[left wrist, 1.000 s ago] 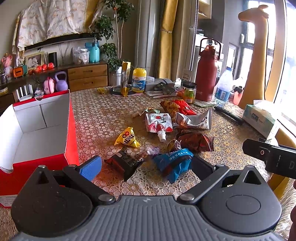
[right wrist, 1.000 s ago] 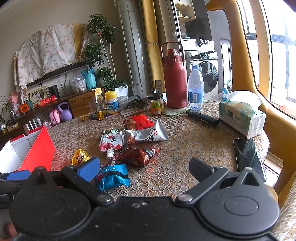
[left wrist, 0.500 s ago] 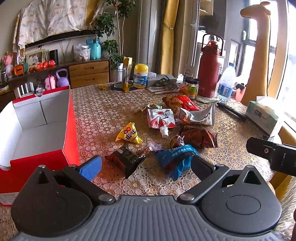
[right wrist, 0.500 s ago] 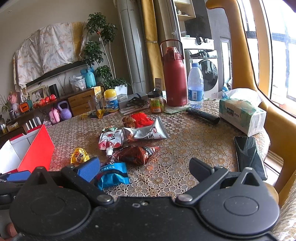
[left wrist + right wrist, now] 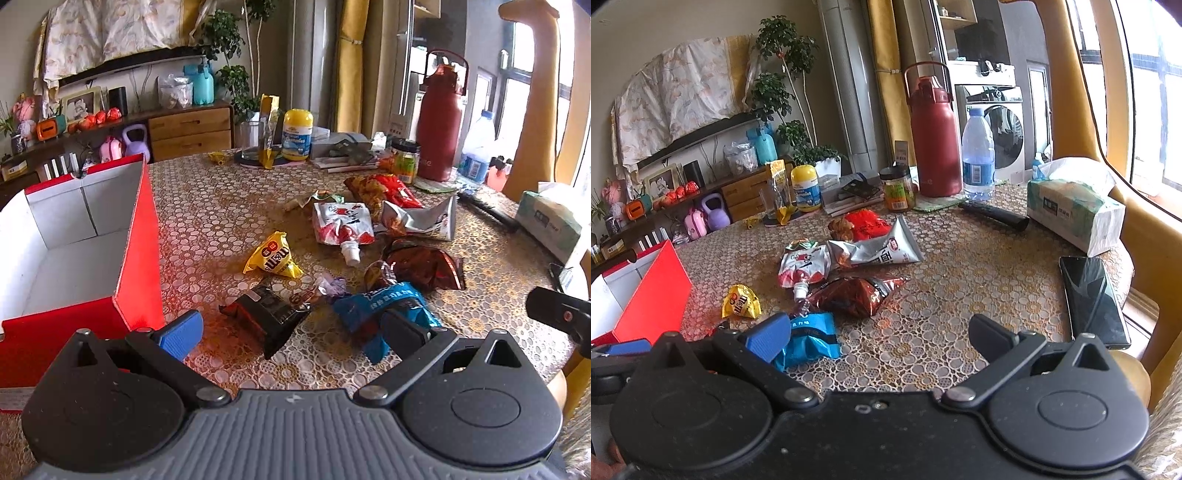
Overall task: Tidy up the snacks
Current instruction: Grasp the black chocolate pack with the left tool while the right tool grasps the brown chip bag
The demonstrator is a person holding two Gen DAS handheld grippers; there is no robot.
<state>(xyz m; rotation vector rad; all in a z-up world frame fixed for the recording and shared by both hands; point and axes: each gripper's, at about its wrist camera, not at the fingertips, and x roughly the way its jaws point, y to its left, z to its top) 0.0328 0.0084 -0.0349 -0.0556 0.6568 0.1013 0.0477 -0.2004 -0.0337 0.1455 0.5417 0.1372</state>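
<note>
Several snack packets lie on the lace-covered table: a yellow M&M's bag, a black packet, a blue packet, a dark red foil bag, a white-red spout pouch, a silver bag and a red-orange bag. An open, empty red box stands at the left. My left gripper is open, low over the black packet. My right gripper is open and empty, with the blue packet by its left finger.
At the table's back stand a red thermos, a water bottle, a jar, a yellow-lidded tub and a glass. A tissue pack, black remote and phone lie at the right.
Both grippers have eased forward and slightly down towards the packets. The jaws stay open. Nothing on the table has moved.
</note>
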